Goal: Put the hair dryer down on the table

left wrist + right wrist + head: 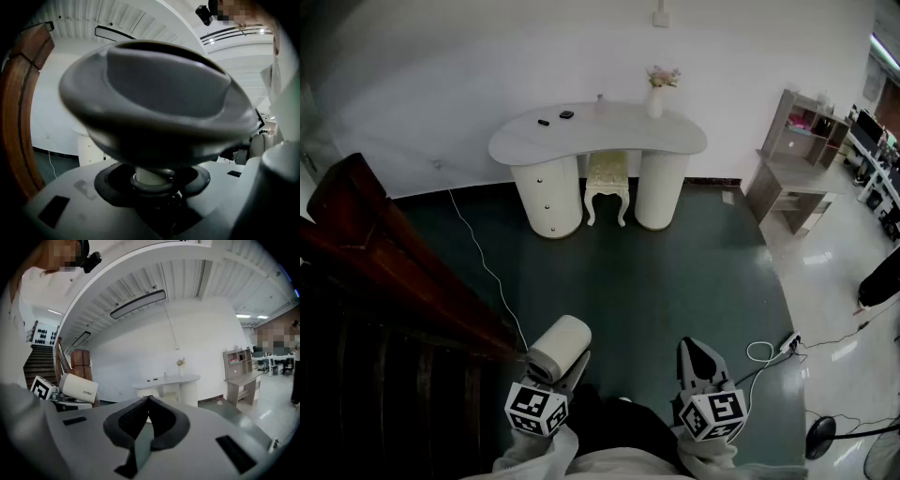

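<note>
Head view: the hair dryer [560, 347] sits at 7 o'clock in the left gripper [555, 373], its pale barrel riding above the jaws. The kidney-shaped dressing table [598, 133] stands well apart at 12 o'clock. Both hands are held low near the body and point nearly level toward it.

Left gripper view: the jaws pinch the dryer's slim neck, with the broad grey head looming at 12 o'clock. It looks to be rigid, smooth plastic and top-heavy, so I judge a hold low on the neck or handle safest against tipping.

Right gripper view: the right gripper [146, 401] has its pads pressed together on nothing. The dryer shows at 9 o'clock.
</note>
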`<state>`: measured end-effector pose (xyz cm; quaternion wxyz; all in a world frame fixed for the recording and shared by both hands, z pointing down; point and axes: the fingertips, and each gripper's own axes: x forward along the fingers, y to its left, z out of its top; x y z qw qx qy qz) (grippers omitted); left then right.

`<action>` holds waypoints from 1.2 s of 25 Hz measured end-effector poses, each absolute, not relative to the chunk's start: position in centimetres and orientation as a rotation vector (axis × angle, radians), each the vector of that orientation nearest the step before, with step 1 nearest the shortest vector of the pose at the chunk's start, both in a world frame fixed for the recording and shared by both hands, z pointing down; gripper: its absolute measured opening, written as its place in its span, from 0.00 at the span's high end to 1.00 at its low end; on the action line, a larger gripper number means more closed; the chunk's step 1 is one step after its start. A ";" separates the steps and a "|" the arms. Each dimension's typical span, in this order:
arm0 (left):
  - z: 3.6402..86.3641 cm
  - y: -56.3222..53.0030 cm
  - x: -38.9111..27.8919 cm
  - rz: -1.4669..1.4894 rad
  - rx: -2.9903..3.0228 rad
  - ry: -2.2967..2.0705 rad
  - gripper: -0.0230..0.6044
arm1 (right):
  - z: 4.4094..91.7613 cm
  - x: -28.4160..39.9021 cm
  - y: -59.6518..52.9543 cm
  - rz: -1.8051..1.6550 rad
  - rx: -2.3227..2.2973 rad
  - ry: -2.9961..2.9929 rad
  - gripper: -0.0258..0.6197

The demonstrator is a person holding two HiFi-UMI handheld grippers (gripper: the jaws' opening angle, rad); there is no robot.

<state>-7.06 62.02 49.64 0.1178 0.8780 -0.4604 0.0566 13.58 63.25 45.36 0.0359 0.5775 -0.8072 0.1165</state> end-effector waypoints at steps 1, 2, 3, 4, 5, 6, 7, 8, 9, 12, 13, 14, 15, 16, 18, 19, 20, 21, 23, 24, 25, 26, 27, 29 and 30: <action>49.7 62.1 -7.0 0.166 2.569 -1.349 0.61 | 45.4 13.6 63.3 0.357 1.774 -2.483 0.88; 49.7 62.2 -6.9 0.165 2.570 -1.350 0.61 | 45.4 13.6 63.4 0.356 1.773 -2.487 0.88; 49.7 62.4 -6.8 0.165 2.570 -1.351 0.61 | 45.4 13.6 63.4 0.356 1.771 -2.490 0.88; 49.7 62.6 -6.8 0.164 2.570 -1.352 0.61 | 45.4 13.6 63.5 0.357 1.767 -2.494 0.88; 49.7 62.7 -6.7 0.163 2.569 -1.353 0.61 | 45.5 13.5 63.6 0.360 1.762 -2.497 0.88; 49.8 62.9 -6.8 0.163 2.567 -1.355 0.61 | 45.6 13.3 63.6 0.365 1.757 -2.501 0.88; 49.8 63.0 -6.9 0.163 2.565 -1.357 0.61 | 45.6 13.1 63.7 0.369 1.755 -2.505 0.88; 49.8 63.1 -7.0 0.165 2.562 -1.361 0.61 | 45.7 13.0 63.8 0.373 1.755 -2.510 0.88; 49.9 63.3 -7.2 0.167 2.558 -1.366 0.61 | 45.6 12.8 63.8 0.375 1.753 -2.515 0.88; 50.0 63.5 -7.5 0.174 2.544 -1.378 0.61 | 45.7 12.4 63.9 0.387 1.736 -2.531 0.88; 50.1 63.6 -7.6 0.178 2.538 -1.380 0.61 | 45.9 12.3 63.8 0.394 1.729 -2.531 0.88; 50.2 63.5 -7.7 0.180 2.532 -1.382 0.61 | 46.0 12.2 63.8 0.401 1.725 -2.529 0.88; 50.2 63.5 -7.8 0.181 2.526 -1.384 0.61 | 46.1 12.2 63.7 0.406 1.722 -2.526 0.88; 50.3 63.3 -7.9 0.179 2.521 -1.387 0.61 | 46.2 12.1 63.6 0.409 1.720 -2.524 0.88; 50.5 62.7 -7.9 0.171 2.512 -1.393 0.61 | 46.6 12.3 63.2 0.417 1.719 -2.517 0.88; 50.7 62.3 -7.9 0.168 2.506 -1.395 0.61 | 46.7 12.5 62.9 0.425 1.727 -2.511 0.88; 50.9 61.8 -7.8 0.170 2.499 -1.397 0.61 | 46.8 12.8 62.5 0.436 1.740 -2.506 0.88; 51.0 61.3 -7.7 0.175 2.494 -1.398 0.61 | 46.8 13.1 62.0 0.448 1.758 -2.502 0.88; 51.0 60.6 -7.5 0.189 2.493 -1.398 0.61 | 46.5 13.7 61.3 0.455 1.792 -2.494 0.88; 50.8 60.3 -7.4 0.194 2.499 -1.399 0.61 | 46.4 14.0 60.9 0.450 1.803 -2.489 0.88; 50.6 59.9 -7.3 0.197 2.507 -1.404 0.61 | 46.3 14.2 60.4 0.446 1.807 -2.486 0.88; 50.4 59.4 -7.2 0.198 2.513 -1.411 0.61 | 46.3 14.2 59.9 0.447 1.806 -2.483 0.88; 50.4 58.8 -7.2 0.198 2.512 -1.416 0.61 | 46.4 14.2 59.3 0.454 1.804 -2.481 0.88; 50.7 57.5 -7.3 0.197 2.497 -1.411 0.61 | 46.5 14.1 57.9 0.472 1.802 -2.481 0.88; 50.8 56.8 -7.3 0.196 2.490 -1.406 0.61 | 46.4 14.0 57.2 0.474 1.804 -2.483 0.88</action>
